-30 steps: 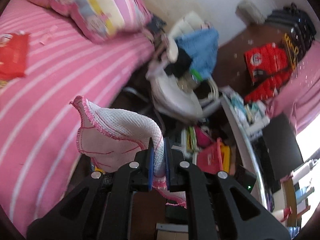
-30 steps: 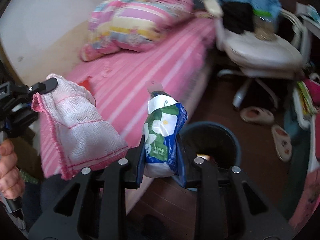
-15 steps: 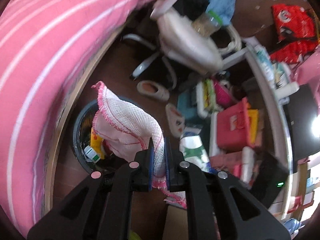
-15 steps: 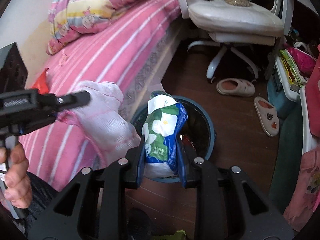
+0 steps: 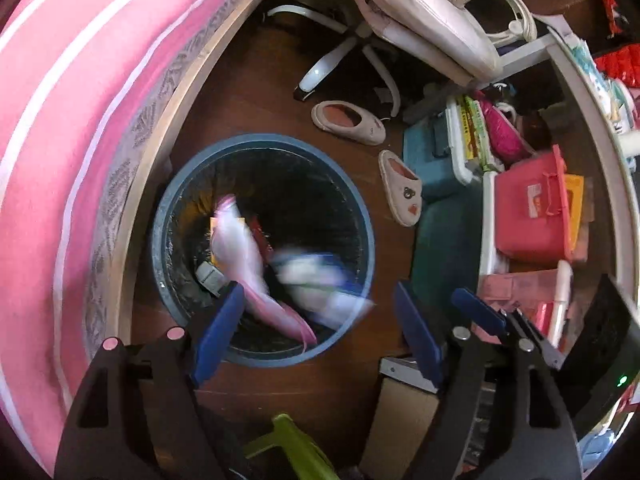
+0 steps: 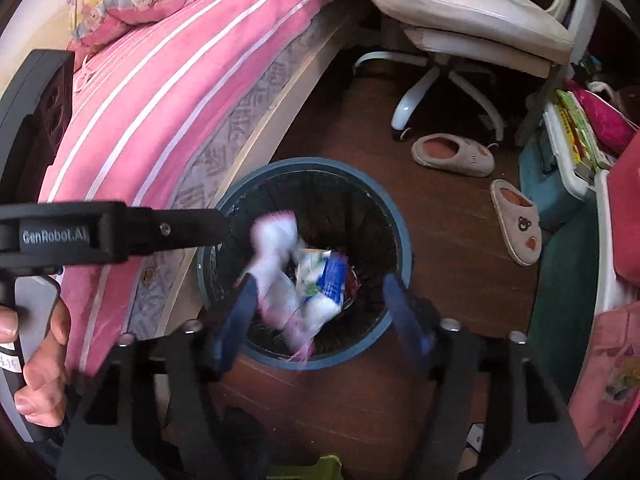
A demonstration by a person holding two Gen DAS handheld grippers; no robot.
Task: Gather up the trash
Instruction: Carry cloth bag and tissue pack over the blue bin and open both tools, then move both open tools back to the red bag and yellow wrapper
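Blue pads, left gripper (image 5: pixel 316 330): spread wide, nothing between – above bin.
Right gripper (image 6: pixel 318 320): also spread wide, empty.
Cloth (image 6: pixel 276 268): pink-white, blurred, in blue bin (image 6: pixel 402 236) w/ wrapper (image 6: pixel 326 280).
Around: pink bed (image 6: pixel 168 92) left, slippers (image 6: pixel 452 156) & chair (image 6: pixel 460 8) right.

Dark wood floor (image 6: pixel 448 216) w/ blue bin (image 6: pixel 402 236), 2 slippers (image 6: pixel 452 155), office chair base (image 6: pixel 436 84).

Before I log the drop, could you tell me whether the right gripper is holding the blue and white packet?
No, the right gripper is open, and the blue and white packet is blurred inside the blue trash bin.
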